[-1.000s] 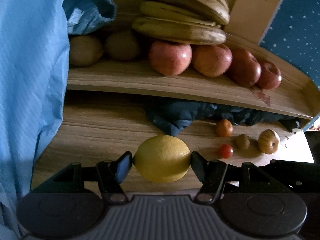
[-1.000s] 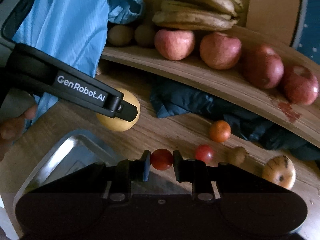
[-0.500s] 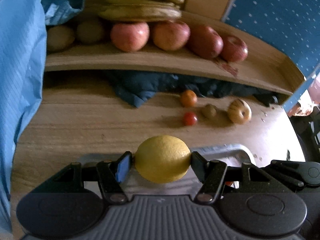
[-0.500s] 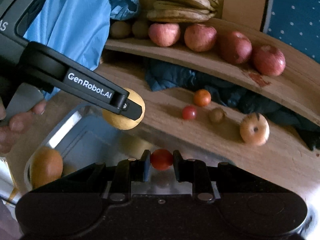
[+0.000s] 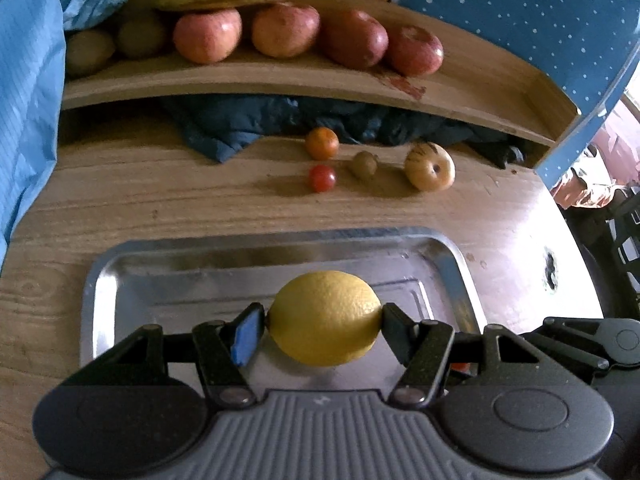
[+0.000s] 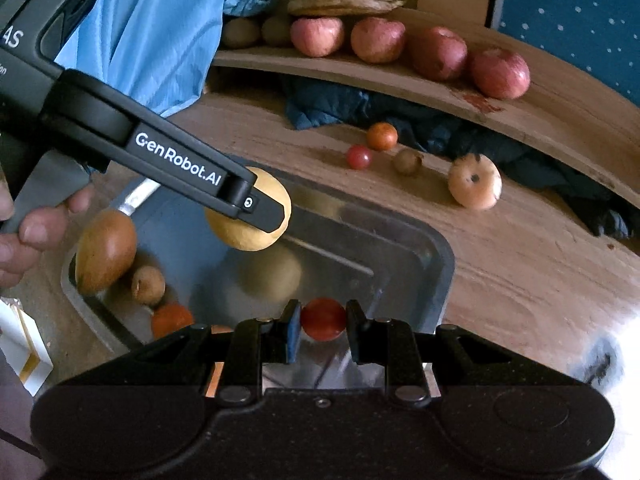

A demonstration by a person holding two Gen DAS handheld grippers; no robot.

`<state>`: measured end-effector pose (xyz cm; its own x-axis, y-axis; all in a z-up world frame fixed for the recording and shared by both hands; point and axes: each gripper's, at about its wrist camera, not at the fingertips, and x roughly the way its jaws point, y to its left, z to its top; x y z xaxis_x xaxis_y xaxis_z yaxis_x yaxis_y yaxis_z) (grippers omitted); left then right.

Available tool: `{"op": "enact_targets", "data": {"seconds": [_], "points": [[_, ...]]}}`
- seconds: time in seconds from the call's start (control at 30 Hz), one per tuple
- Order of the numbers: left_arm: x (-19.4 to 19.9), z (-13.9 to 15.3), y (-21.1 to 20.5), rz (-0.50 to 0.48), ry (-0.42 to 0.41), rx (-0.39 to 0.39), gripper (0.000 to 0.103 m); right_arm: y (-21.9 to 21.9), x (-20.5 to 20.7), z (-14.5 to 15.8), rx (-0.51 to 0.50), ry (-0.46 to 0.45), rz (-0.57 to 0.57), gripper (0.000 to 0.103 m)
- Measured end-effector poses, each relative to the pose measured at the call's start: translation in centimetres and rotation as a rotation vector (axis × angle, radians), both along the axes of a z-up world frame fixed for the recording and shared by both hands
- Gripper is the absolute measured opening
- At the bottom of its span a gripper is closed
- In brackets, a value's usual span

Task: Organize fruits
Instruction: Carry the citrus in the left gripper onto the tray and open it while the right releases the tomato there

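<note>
L gripper (image 5: 325, 320) clamps lemon (image 5: 325, 317), R gripper (image 6: 323, 319) pinches tomato (image 6: 323, 318) over tray (image 5: 100, 288); risk: dropped fruit rolls off tray's low rim.

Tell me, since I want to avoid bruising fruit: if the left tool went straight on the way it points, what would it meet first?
Most likely the bare floor of the metal tray. The left tool holds the lemon above it, angled down; nothing shows between, though depth is uncertain.
</note>
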<state>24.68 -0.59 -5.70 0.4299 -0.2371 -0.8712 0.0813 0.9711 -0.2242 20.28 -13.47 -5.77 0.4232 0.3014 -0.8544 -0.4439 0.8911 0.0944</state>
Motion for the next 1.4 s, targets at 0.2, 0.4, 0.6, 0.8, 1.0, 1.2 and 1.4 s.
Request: {"op": "enact_targets", "data": {"seconds": [0.2,0.4,0.6,0.8,1.0,1.2,1.4], "points": [[-1.1,-0.4,-1.1,-0.002,0.008,0.003,0.068,-1.0,-1.4,0.0,-0.002,0.015,0.003,0.025],[-2.1,-0.9,-1.8,0.003,0.016,0.009,0.068,-1.4,-2.8,-0.2,-0.002,0.037,0.028,0.025],[-2.6,-1.1,-2.2,0.014,0.015,0.02,0.068,-1.4,-3.9,-0.1,0.003,0.052,0.06,0.025],[-2.8,-1.0,-2.3,0.027,0.01,0.024,0.068,-1.3,-4.2,-0.2,0.008,0.058,0.082,0.025],[-3.0,-0.9,-2.2,0.04,0.017,0.023,0.069,-1.4,-4.3,-0.3,0.011,0.064,0.092,0.026],[-3.2,-0.9,-2.3,0.033,0.023,0.029,0.069,-1.4,-4.4,-0.4,0.011,0.071,0.097,0.026],[-3.7,-0.1,-2.2,0.043,0.006,0.032,0.075,-1.4,-4.5,-0.4,0.016,0.07,0.092,0.029]]}}
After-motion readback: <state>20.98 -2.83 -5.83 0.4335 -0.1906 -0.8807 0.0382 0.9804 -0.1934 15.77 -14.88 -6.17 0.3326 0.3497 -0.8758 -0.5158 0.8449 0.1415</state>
